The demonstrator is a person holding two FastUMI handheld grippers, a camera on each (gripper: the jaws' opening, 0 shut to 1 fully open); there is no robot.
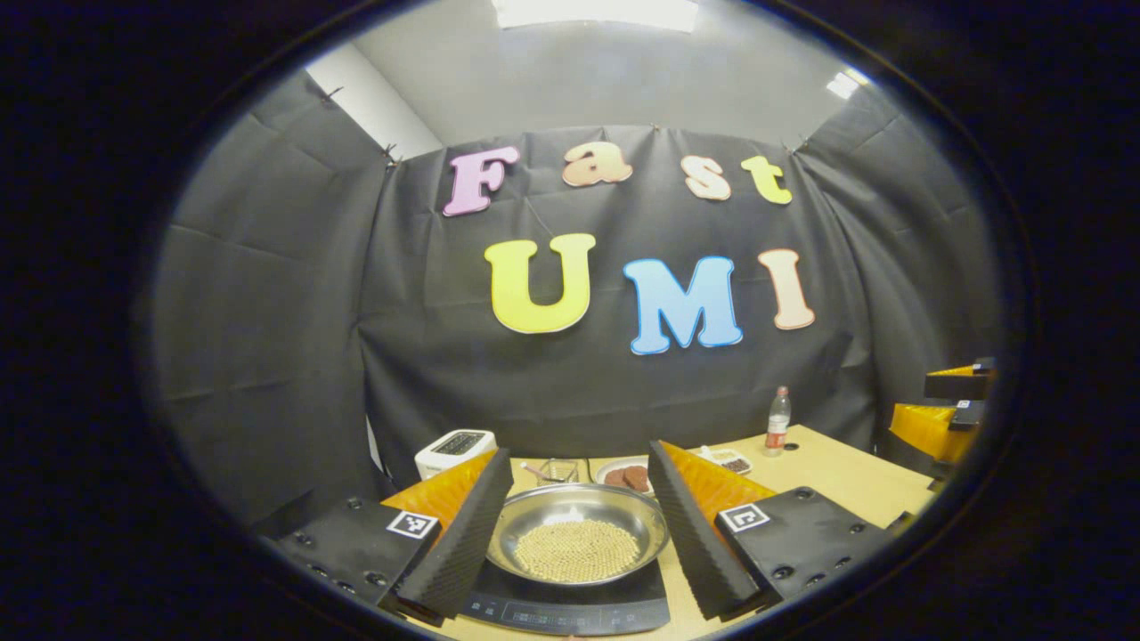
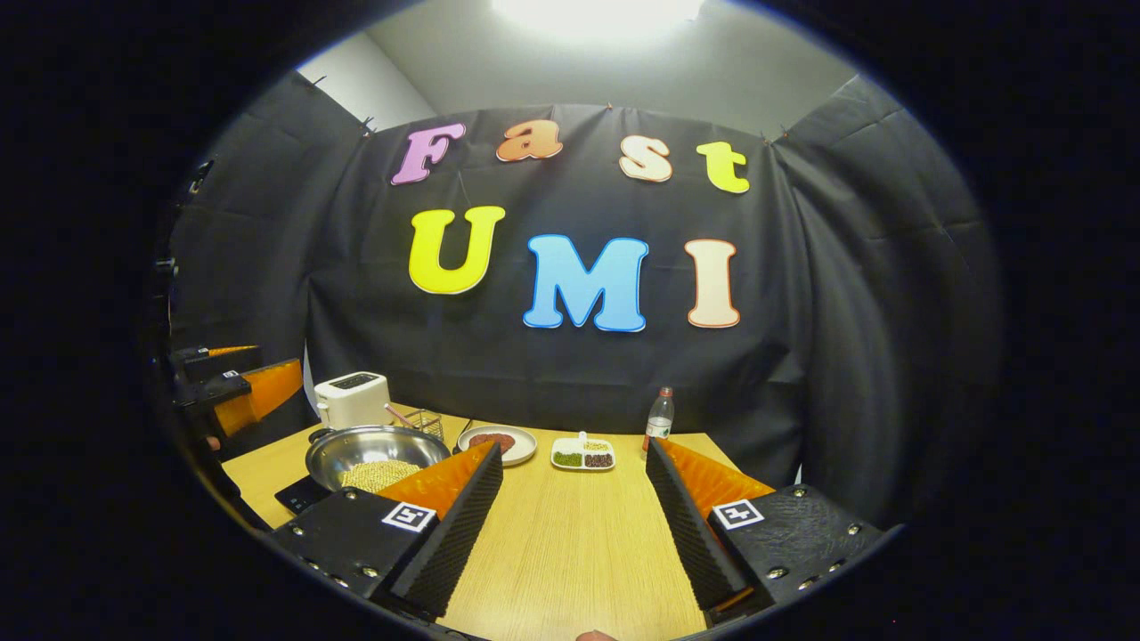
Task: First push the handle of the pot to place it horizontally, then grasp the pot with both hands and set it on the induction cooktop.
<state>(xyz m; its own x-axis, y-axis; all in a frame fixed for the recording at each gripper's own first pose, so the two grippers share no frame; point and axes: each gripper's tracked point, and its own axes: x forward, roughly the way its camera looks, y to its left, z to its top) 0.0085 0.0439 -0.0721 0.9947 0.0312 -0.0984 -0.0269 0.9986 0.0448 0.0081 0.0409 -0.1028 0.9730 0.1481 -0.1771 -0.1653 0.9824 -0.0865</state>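
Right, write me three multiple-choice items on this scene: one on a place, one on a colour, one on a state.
1. Where does the pot sit?
A. on the induction cooktop
B. on the toaster
C. on the bare table

2. What colour is the toaster?
A. red
B. white
C. black

3. How do the left gripper's jaws stand?
A. shut on the pot
B. shut on nothing
C. open, apart from the pot

Answers: 1 A, the cooktop's dark surface shows under the pot in the left gripper view. 2 B, its body is white. 3 C, both jaws stand wide to either side of the pot without pressing it.
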